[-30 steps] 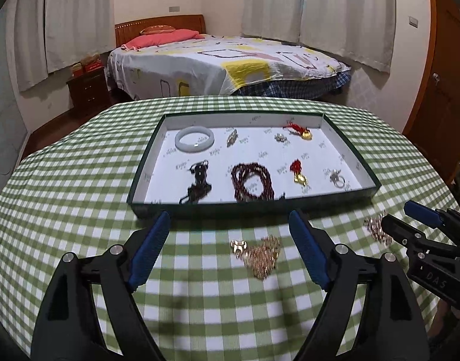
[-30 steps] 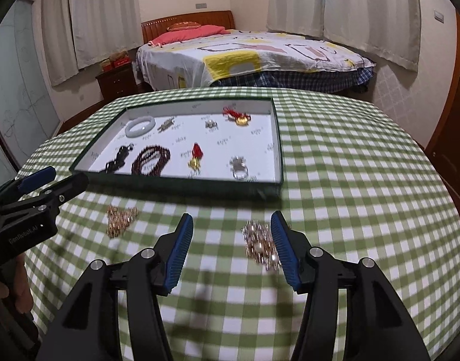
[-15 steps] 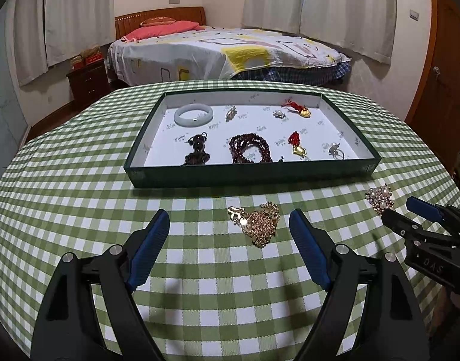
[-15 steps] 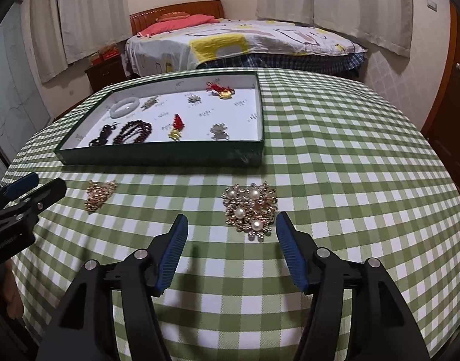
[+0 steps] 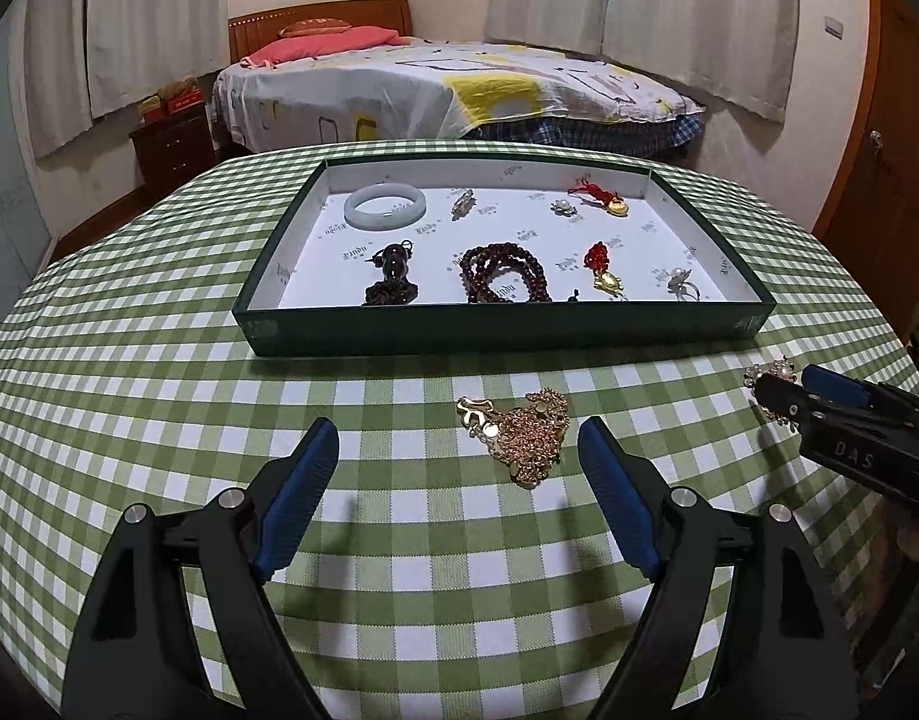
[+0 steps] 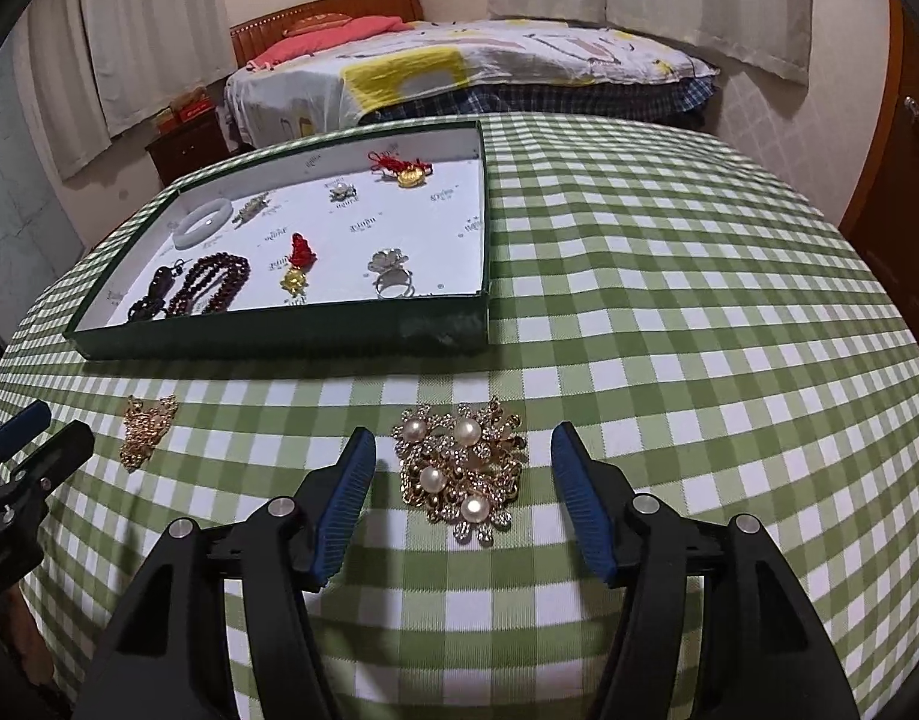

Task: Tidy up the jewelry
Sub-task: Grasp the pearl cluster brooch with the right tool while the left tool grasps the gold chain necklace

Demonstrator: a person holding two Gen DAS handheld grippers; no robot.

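Tongs on both sides stand wide and hold nothing. Right gripper (image 6: 462, 468) straddles the pearl brooch (image 6: 462, 468), which lies flat on the checked tablecloth (image 6: 669, 312) between the blue pads (image 6: 345, 495), touching neither as far as the right wrist view shows. Left gripper (image 5: 459, 468) hovers low with the gold chain (image 5: 522, 429) lying toward its right pad, not centred.

Step in hand, as I judge it: pickup of the last two loose pieces (both still outside the tray). Next move calls for lowering the right fingers to the cloth and closing squarely across the brooch; the left needs a small shift rightward before closing on the chain.

Farther back, the green tray (image 5: 501, 333) already holds a pale bangle (image 5: 385, 206), dark bead strand (image 5: 501, 273), red-tasselled charms and a ring. Free white floor shows at its right side.
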